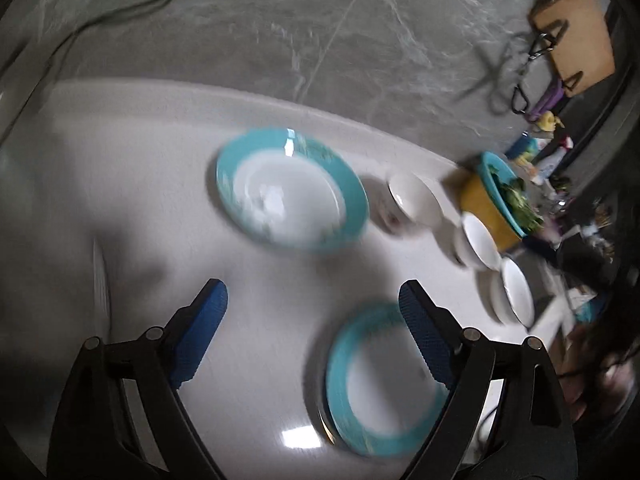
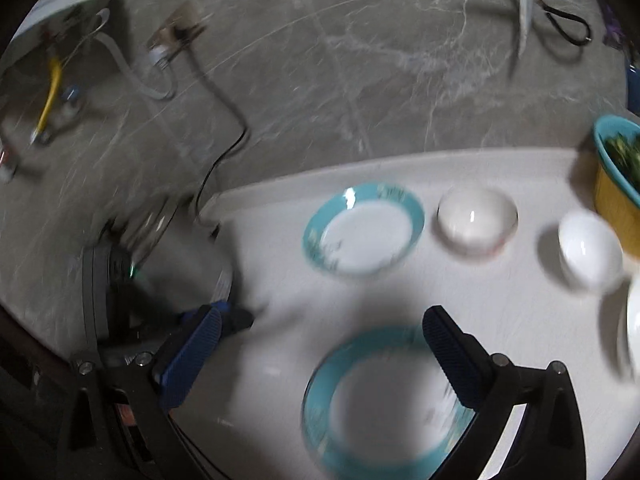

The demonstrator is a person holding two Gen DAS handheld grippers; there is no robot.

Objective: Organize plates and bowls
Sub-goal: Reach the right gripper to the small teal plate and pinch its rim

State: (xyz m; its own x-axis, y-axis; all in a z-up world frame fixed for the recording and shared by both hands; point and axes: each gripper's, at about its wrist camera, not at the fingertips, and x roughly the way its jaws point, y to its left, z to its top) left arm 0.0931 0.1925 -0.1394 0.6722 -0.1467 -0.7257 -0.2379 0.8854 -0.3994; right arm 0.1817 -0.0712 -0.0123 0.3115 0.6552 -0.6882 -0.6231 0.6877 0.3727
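Two teal-rimmed white plates lie on the white counter. The far plate (image 1: 292, 192) (image 2: 364, 234) sits mid-counter near the back edge. The near plate (image 1: 380, 388) (image 2: 384, 404) lies close under both grippers. Three white bowls stand to the right: one (image 1: 412, 200) (image 2: 476, 220) beside the far plate, a second (image 1: 480, 242) (image 2: 588, 252), and a third (image 1: 516, 292) (image 2: 634, 320). My left gripper (image 1: 314, 300) is open and empty above the counter. My right gripper (image 2: 324, 328) is open and empty above the near plate.
A yellow container with a teal bowl of greens (image 1: 500, 196) (image 2: 618, 176) stands at the far right. Scissors (image 2: 528, 8) and a wooden board (image 1: 572, 36) hang on the grey marble wall. A cable (image 2: 224, 120) runs down to an appliance (image 2: 132, 268) at the counter's left.
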